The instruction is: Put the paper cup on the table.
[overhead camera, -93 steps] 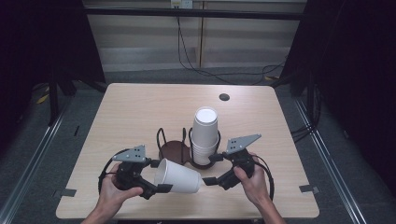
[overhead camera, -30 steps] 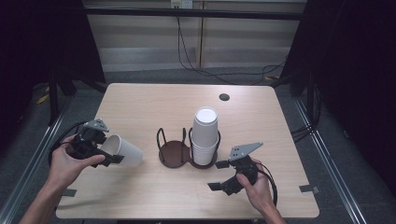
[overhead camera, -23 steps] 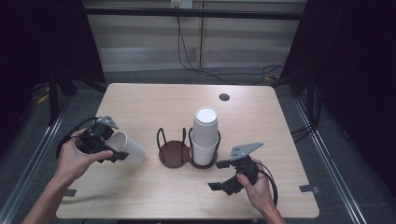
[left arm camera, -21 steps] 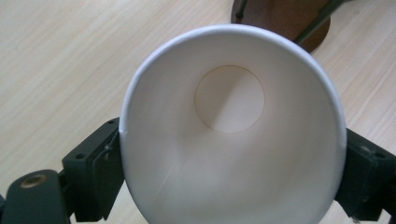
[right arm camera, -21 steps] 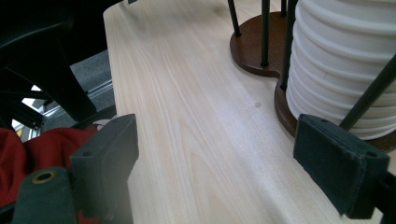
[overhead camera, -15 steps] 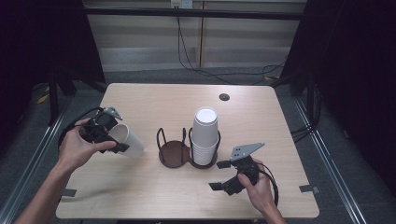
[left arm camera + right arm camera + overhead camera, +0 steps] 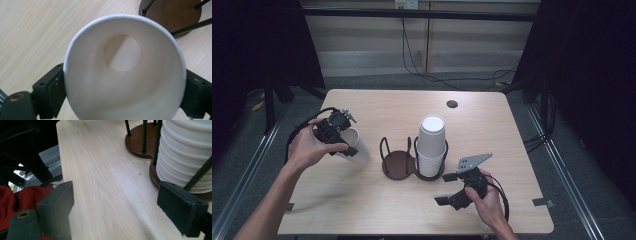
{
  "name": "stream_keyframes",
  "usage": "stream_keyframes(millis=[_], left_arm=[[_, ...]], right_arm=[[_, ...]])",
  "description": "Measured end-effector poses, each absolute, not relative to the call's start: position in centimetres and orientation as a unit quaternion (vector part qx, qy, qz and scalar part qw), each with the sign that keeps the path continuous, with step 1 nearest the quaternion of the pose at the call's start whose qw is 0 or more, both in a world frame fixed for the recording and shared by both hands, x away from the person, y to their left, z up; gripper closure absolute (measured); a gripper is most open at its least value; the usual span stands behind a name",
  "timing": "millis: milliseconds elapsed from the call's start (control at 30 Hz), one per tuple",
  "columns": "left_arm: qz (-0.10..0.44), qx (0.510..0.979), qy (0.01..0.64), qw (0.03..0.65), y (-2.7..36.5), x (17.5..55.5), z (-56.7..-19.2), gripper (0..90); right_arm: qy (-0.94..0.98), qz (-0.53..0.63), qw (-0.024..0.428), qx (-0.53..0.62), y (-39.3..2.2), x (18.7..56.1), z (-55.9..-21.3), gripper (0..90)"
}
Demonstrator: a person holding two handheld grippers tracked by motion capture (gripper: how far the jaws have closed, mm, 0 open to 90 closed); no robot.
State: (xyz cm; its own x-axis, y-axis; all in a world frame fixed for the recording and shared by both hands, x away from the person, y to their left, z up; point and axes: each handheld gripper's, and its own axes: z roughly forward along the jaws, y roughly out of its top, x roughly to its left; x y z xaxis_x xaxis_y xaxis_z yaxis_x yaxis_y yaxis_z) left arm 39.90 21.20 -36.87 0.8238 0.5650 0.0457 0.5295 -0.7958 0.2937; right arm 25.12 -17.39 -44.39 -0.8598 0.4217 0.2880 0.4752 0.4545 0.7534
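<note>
We have the white paper cup point(image 7: 125, 67) at left of centre in the high view, low over the pale wooden table point(image 7: 377, 210); the left claw point(image 7: 343, 140) grips its thin, crushable wall near the rim, so squeeze lightly; the right claw point(image 7: 452, 189) gapes empty.

The high view looks forward and down from above the person's side, far enough to take in the whole pale wooden desk point(image 7: 377, 210). The left gripper view rides close behind the left tongs point(image 7: 122, 100), facing straight into a white paper cup point(image 7: 125, 72). The right gripper view sits low, looking across the desk between the right tongs point(image 7: 115, 210). All three share the dark brown round-based wire cup holder point(image 7: 398, 162).
</note>
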Motion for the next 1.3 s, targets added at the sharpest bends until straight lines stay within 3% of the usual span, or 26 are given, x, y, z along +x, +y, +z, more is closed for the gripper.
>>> stream_keyframes(millis=[1300], left_arm=[[0.088,0.942,0.308,0.100,17.3,41.8,-40.8,5.3]], right_arm=[[-0.859,-0.438,0.027,-0.263,-17.2,24.9,-44.7,14.2]])
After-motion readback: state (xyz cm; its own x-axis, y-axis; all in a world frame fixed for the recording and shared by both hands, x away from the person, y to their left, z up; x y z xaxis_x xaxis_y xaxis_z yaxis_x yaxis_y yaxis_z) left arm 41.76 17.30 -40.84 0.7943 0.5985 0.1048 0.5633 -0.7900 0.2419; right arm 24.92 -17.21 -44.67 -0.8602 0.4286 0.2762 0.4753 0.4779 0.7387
